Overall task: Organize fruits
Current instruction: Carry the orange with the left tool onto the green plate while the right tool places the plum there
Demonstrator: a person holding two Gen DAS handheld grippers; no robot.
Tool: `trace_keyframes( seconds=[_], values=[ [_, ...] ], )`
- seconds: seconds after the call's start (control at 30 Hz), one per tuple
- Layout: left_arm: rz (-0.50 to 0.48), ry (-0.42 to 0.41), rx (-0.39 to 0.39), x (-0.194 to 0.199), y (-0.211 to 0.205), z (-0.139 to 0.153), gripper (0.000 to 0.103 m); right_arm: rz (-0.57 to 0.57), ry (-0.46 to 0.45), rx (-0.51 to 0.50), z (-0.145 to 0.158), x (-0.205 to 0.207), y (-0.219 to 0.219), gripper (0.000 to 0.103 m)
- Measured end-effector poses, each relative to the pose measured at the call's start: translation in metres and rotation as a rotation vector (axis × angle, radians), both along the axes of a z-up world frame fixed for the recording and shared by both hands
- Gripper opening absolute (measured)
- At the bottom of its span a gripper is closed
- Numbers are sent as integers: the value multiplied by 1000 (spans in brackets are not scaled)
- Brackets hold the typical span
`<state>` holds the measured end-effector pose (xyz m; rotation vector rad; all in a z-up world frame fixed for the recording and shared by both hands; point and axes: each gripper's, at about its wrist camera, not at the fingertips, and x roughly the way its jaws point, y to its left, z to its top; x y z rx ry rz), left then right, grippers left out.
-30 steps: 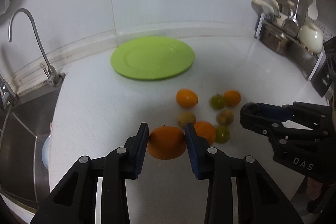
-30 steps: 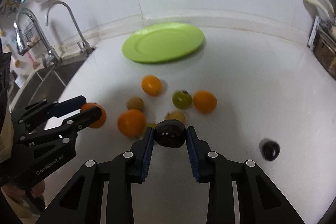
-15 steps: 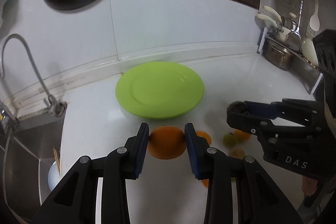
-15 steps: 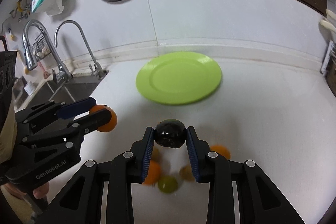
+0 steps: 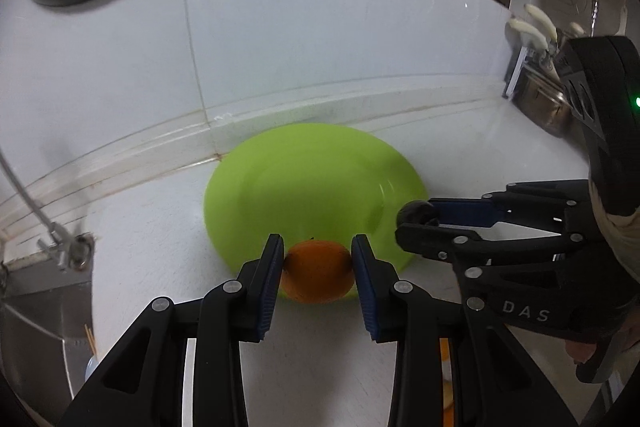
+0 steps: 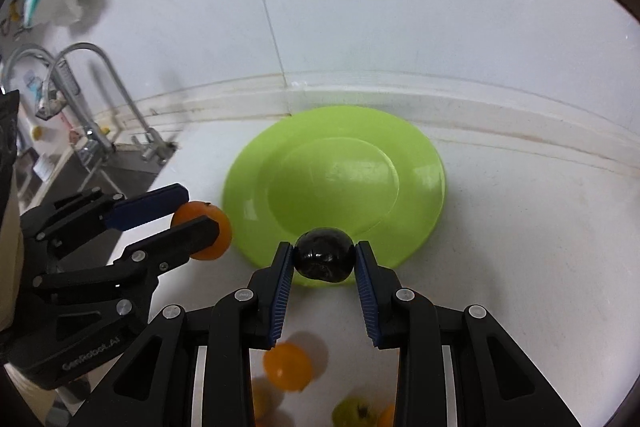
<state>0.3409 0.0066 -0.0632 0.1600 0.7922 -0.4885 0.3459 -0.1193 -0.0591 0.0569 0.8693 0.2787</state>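
My left gripper (image 5: 318, 263) is shut on a large orange (image 5: 318, 277) and holds it above the near rim of the green plate (image 5: 312, 183). My right gripper (image 6: 324, 261) is shut on a dark, glossy round fruit (image 6: 324, 261) at the near edge of the same plate (image 6: 340, 179). In the right wrist view the left gripper (image 6: 182, 213) and its orange (image 6: 208, 233) hang left of the plate. In the left wrist view the right gripper (image 5: 418, 221) with the dark fruit (image 5: 416, 213) sits at the plate's right edge.
Several loose fruits lie on the white counter behind my grippers: a small orange (image 6: 287, 367) and a green fruit (image 6: 355, 411). A sink with taps (image 6: 100, 139) is at the left. A tiled wall rises behind the plate. A dish rack (image 5: 540, 99) stands at the far right.
Both grippers have lifted their fruit off the counter and carried it forward to the green plate's near edge. The loose fruits have dropped behind them.
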Motion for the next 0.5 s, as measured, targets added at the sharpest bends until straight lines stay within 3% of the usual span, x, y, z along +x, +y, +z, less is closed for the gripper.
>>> trace_keyframes(
  seconds=[0.3, 0.43, 0.5],
  values=[
    [-15, 56, 20, 24, -2, -26, 35, -26, 77, -39, -22, 29, -1, 32],
    [1, 46, 28, 24, 3, -22, 49, -50, 81, -39, -20, 28, -5, 35],
    [13, 41, 31, 20, 7, -19, 50, -65, 74, -45, -17, 25, -7, 41]
  ],
)
